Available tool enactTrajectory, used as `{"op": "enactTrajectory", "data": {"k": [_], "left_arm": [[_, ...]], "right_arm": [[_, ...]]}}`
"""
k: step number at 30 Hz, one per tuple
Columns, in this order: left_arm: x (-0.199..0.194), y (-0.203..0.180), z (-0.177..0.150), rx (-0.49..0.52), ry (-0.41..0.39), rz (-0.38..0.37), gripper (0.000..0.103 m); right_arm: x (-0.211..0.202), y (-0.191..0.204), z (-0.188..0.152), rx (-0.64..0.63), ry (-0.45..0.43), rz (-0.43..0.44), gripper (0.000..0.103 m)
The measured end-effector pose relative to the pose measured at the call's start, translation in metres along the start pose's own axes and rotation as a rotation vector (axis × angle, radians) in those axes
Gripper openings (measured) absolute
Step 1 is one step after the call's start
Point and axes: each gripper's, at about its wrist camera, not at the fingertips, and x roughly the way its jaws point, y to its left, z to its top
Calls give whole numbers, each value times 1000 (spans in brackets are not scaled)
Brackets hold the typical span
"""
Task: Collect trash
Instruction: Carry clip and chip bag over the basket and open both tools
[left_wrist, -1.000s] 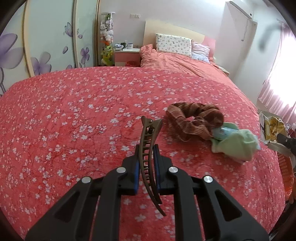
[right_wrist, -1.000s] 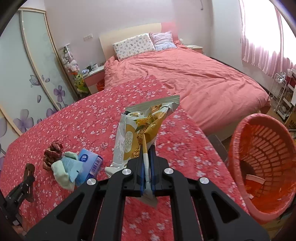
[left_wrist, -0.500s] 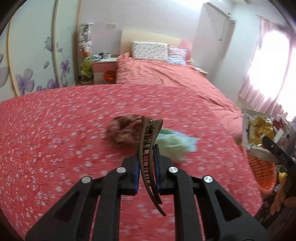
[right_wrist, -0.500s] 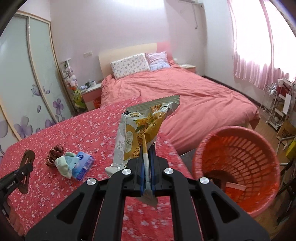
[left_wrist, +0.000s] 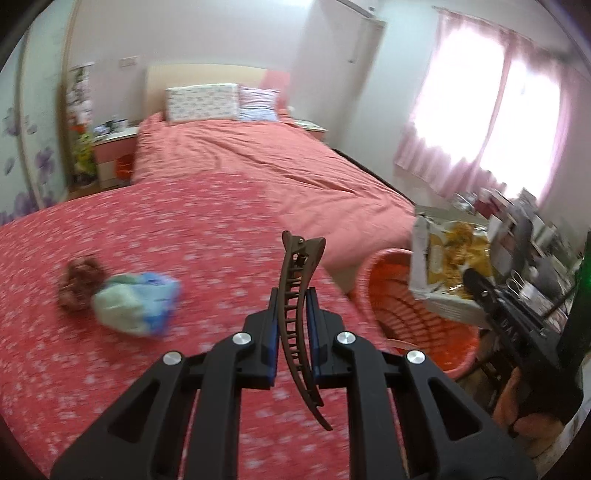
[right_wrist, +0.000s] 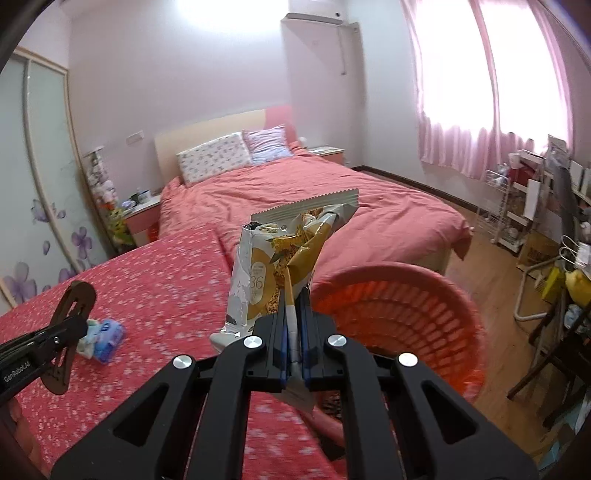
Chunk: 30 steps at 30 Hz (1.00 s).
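Note:
My left gripper is shut on a brown hair clip, held upright above the red flowered bedspread. My right gripper is shut on a crumpled silver-and-gold snack bag, held up just left of the orange basket. In the left wrist view the snack bag hangs over the basket at the right. A blue tissue pack with green cloth and a brown scrunchie lie on the bedspread; the pack also shows in the right wrist view.
A second bed with a pink cover and pillows stands behind. A nightstand and wardrobe doors are at the far left. Racks and clutter line the right wall by the pink curtains.
Both grippers have swung to the right toward the orange basket. The snack bag now hangs near the basket rim. The scrunchie and tissue pack have slid to the left of the left view.

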Motion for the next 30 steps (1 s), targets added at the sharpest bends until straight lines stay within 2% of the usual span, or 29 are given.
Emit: {"op": "enactTrajectory", "data": {"k": [8,18,23,30], "left_arm": [[45,-74,3,70,44,-138,14],[99,-140,-1,133,98,-227,14],[127,-154,-5,131,134,-240,14],[159,-155,-8,117,202,-231,15]], "right_arm": [[3,-50,-2,65,-11,-59,6],[9,-89,-3,111,-19,-83,6],[15,-99,-6,130,-6,-90,6],[26,-114,-11,149,25,-84,8]]}}
